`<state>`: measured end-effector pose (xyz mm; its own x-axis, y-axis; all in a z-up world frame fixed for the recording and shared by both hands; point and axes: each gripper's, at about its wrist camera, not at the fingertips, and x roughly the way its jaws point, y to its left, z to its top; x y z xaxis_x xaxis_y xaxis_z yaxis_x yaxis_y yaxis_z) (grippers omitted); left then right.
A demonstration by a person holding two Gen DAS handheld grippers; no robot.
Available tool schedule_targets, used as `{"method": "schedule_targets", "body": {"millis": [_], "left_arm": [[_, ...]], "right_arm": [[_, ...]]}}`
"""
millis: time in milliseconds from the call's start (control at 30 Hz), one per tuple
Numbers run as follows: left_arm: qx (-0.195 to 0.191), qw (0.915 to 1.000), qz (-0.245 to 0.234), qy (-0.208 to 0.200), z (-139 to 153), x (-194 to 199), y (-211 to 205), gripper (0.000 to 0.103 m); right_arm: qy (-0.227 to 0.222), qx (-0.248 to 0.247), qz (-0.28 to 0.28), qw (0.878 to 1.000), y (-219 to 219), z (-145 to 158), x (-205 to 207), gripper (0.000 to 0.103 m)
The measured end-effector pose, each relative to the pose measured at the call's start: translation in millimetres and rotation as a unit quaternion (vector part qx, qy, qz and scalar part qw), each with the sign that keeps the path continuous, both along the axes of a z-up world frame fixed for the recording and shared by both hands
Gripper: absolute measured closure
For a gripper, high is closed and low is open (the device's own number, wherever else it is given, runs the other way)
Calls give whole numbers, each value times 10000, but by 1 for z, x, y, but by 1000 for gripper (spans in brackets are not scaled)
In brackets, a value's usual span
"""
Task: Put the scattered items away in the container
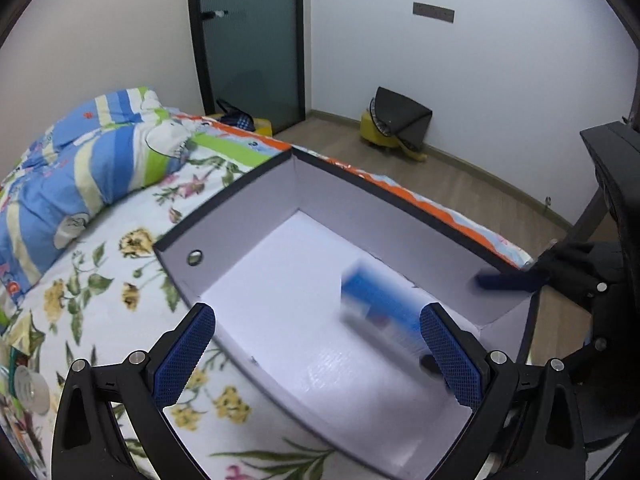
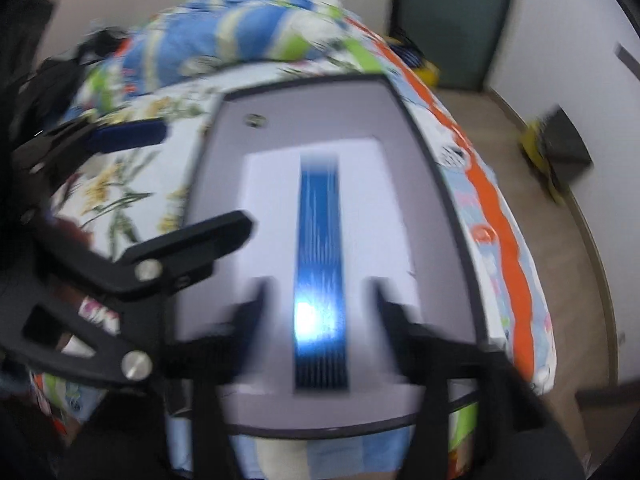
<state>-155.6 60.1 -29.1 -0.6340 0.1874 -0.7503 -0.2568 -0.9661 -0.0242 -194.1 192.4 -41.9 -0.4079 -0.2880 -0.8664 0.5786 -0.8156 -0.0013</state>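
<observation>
An open grey box with a dark rim (image 1: 224,204) sits on the bed, its floor white. A blue item (image 1: 376,300), smeared by blur, is inside it toward the right. My left gripper (image 1: 316,356) stands open over the box's near wall with nothing between its blue pads (image 1: 184,356). In the right wrist view the box (image 2: 424,140) lies straight below. My right gripper (image 2: 320,308) is open above it, and the blue item (image 2: 320,220) shows as a long streak between the fingers with a gap on either side. The right gripper's blue pad (image 1: 504,280) hangs over the box's far right wall.
The bed has a floral sheet (image 1: 120,280) and a bunched blue striped quilt (image 1: 80,168). A clear tape roll (image 1: 30,388) lies at the left edge. Beyond the bed are wood floor, a glass door (image 1: 248,40), a yellow stool with a dark bag (image 1: 396,124) and a black chair (image 1: 616,184).
</observation>
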Motion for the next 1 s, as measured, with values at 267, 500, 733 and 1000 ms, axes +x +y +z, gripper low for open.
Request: {"method": "schedule_targets", "body": {"millis": [267,500,733,1000], "left_arm": [[10,9998,130,174,9,16,-19,1],[-141,9978,504,404,32,75,-88,10],[-37,9827,1812,376,41,161,-246,10],[-110,9259,3771,176,15,255,-456,10]], "right_arm": [[366,-109,-213,9990,6,19,14,12],[808,-481,63,9956,-16,63,59,12],[804,-1056,711,9886,-107,84,106,10],[147,-1118,1963,9740,-298,36,167,9]]}}
